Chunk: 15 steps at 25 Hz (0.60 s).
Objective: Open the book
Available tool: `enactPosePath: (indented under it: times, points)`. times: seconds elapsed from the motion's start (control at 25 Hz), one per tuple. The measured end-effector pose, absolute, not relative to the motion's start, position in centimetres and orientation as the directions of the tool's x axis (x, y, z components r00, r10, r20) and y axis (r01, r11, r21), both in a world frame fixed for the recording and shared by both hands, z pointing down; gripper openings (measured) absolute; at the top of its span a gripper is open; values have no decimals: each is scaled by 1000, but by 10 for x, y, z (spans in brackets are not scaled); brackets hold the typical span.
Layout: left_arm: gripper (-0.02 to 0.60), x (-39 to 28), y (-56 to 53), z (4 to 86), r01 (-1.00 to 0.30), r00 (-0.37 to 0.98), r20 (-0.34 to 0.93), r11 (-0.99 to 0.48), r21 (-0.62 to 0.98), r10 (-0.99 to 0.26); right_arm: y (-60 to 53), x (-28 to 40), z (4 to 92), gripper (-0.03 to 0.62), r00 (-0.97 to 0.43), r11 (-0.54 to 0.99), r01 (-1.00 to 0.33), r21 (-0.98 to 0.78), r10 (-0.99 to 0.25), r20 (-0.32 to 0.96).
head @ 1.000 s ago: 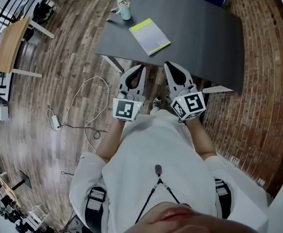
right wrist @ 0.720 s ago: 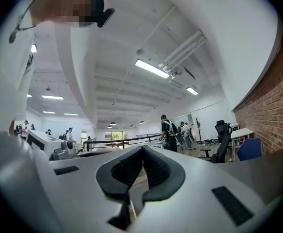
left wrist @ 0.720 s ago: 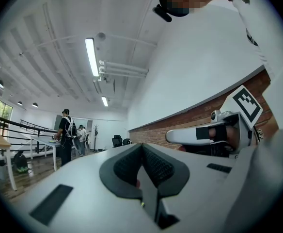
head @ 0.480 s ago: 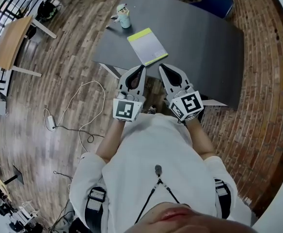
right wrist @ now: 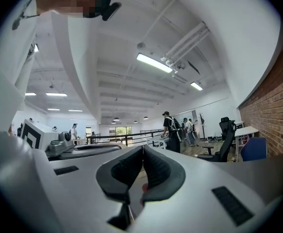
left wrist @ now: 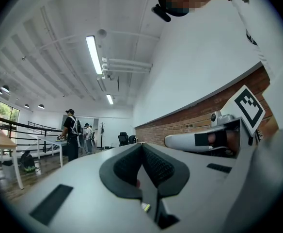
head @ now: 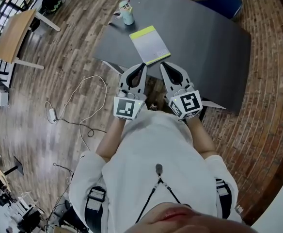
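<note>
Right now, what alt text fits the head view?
A person in white holds the left gripper and right gripper, both shut, at the near edge of a dark grey table, just short of a closed white book with a yellow-green band.

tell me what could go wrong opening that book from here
1. The left gripper and right gripper both have their jaws together. Unless one opens to pinch the cover, they may only shove the closed book.
2. The book lies flat near the near edge of the table, so a sideways nudge might slide it off.
3. The small cup stands beyond the book by the table's far corner; a book pushed that way could topple it.
</note>
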<state>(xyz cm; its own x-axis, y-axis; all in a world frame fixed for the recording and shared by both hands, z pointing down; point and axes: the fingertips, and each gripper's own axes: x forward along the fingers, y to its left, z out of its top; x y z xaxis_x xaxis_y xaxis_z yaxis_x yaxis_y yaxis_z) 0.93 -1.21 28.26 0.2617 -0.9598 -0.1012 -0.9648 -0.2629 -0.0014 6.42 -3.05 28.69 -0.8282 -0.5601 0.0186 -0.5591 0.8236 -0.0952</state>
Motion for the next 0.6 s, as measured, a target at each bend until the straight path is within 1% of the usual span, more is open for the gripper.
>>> enactPosePath:
  times: [0.2,0.36,0.52,0.6]
  points:
    - [21,8,-23,290,-965,262,-82,-263,5,-962,-45,63,298,35,-819,811,-573,-117,-571,49]
    - [21,0,-36,289,-965,256,-114,-260,22,-960,-59,57,304,35,-813,806,-583,-107,-579,63]
    - [21,-14,-49,301,-964,265,-61,-266,10,-962,-75,46,311,35,-805,797,-593,-119,-587,80]
    - [21,-27,-59,296,-966,251,-98,-255,30,-963,-83,35,312,35,-808,800,-590,-114,-584,83]
